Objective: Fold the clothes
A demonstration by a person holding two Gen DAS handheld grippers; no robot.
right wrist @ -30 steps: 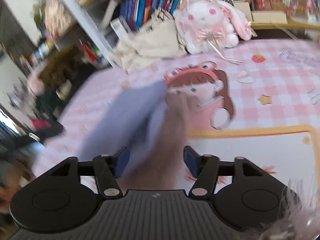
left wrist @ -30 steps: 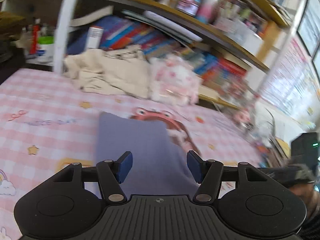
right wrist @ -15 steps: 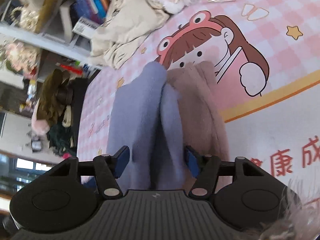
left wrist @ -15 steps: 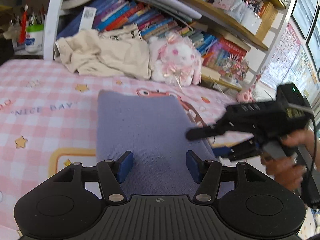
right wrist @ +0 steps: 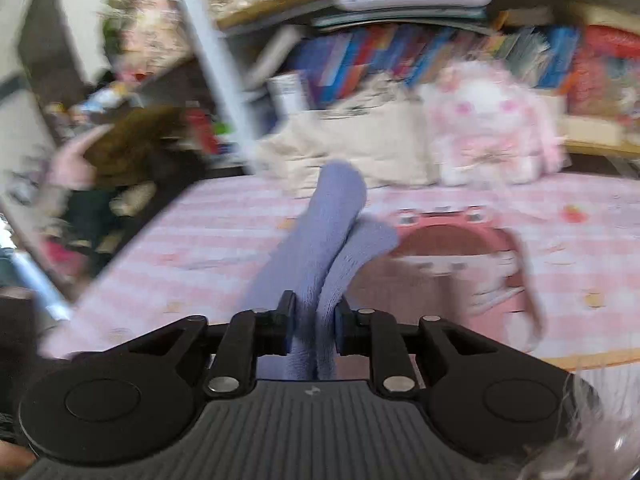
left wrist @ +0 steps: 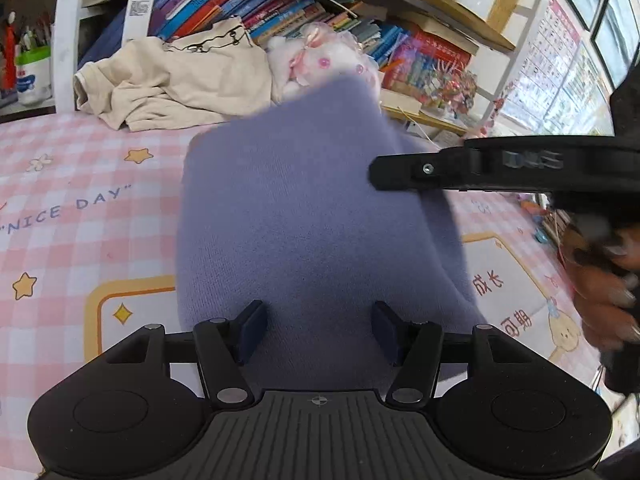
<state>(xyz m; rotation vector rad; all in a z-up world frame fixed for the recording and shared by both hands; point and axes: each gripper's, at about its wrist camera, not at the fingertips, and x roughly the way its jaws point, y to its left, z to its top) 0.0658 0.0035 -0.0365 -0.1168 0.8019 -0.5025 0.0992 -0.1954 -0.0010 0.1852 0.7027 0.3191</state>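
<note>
A folded lavender knit garment fills the middle of the left wrist view, its far end raised off the pink checked table cover. My left gripper is open, its blue pads on either side of the garment's near end, not pinching it. My right gripper is shut on the garment's folded edge; the view is blurred. It also shows in the left wrist view, reaching in from the right at the raised edge.
A crumpled beige garment and a pink-white plush rabbit lie at the back of the table under a bookshelf. The person's hand is at the right. Room clutter lies beyond the table's left edge.
My right gripper has closed on the lavender garment's edge and lifted it, raising the far end. The left gripper has stayed open over the near end.
</note>
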